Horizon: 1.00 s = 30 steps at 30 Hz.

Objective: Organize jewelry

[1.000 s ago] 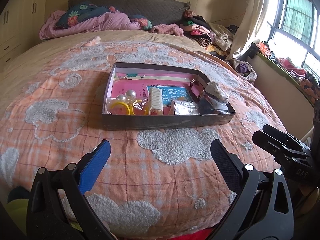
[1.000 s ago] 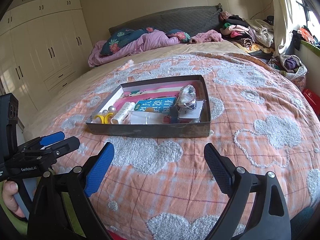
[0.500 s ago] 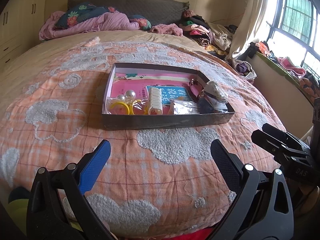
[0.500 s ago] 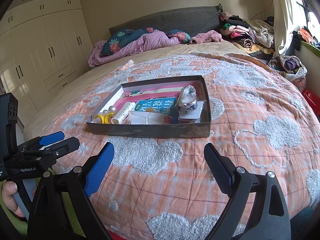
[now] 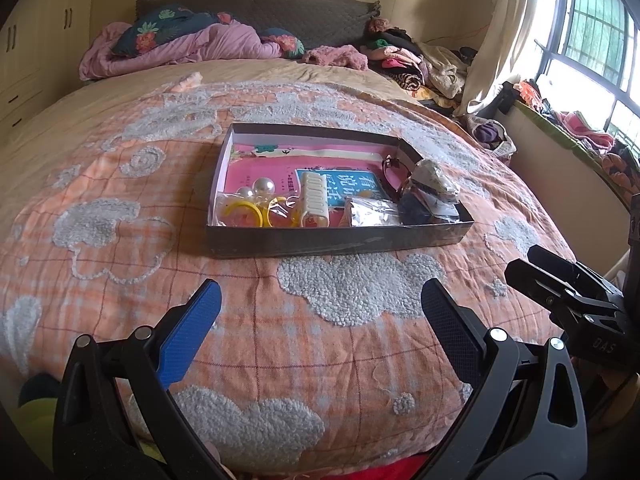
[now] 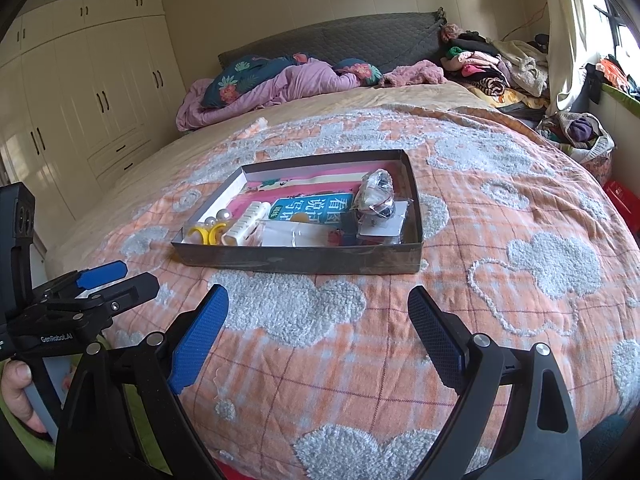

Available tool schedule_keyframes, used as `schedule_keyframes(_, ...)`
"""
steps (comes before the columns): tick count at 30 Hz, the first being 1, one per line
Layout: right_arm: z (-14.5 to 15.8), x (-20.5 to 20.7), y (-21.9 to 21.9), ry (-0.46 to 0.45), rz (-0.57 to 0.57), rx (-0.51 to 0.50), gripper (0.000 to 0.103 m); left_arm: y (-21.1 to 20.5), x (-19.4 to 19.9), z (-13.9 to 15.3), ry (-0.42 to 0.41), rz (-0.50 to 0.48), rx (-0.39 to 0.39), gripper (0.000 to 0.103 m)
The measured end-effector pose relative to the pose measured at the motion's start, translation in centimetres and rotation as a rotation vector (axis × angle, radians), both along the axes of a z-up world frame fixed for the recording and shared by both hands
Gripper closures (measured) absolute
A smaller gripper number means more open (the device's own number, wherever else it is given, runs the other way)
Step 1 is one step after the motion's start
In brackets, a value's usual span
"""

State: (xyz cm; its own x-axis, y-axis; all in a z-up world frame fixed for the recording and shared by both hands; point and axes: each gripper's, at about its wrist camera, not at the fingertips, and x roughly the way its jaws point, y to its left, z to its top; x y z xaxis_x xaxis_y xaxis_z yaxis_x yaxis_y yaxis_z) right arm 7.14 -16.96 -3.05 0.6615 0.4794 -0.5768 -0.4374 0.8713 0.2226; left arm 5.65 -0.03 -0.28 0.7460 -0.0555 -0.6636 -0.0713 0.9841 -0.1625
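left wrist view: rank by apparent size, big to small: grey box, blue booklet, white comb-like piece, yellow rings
1. grey box, clearly the largest.
2. blue booklet, partly covered, so its full extent is not shown.
3. white comb-like piece and yellow rings: similar apparent footprint, too close to rank.

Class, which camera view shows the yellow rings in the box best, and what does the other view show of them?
The left wrist view: the yellow rings lie open to sight in the box, inside clear wrapping. In the right wrist view the box's front wall hides their lower part.
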Motion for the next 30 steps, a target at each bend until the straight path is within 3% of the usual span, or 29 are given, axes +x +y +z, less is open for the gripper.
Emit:
schedule_keyframes(16, -0.9, 1.5, -1.0, 0.008, -0.054, -0.031, 0.013, 1.4, 0.7, -1.4, 0.034, 0.041, -0.036, 0.009)
schedule_keyframes(20, -1.6, 3.8, -3.0, 0.023, -0.146, -0.055, 0.013, 3.0, 1.3, -2.3, 0.071, 0.118, -0.02, 0.01)
schedule_keyframes(23, -2.0, 6.5, -5.4, 0.036, -0.235, -0.054, 0.013, 5.8, 1.8, -2.8, 0.077, 0.182, -0.053, 0.009)
schedule_keyframes(24, -2.4, 7.6, -6.4, 0.045, -0.266, -0.057, 0.012, 7.0, 2.2, -2.9, 0.077, 0.22, -0.042, 0.01)
schedule_keyframes(25, -2.7, 8.9, -7.4, 0.054, -0.305, -0.068, 0.004, 8.7, 2.9, -3.2, 0.089, 0.272, -0.021, 0.009)
schedule_keyframes(30, -4.9, 17.0, -13.7, 0.112, -0.517, -0.161, 0.004, 18.7, 7.8, -5.2, 0.168, 0.525, 0.01, 0.009)
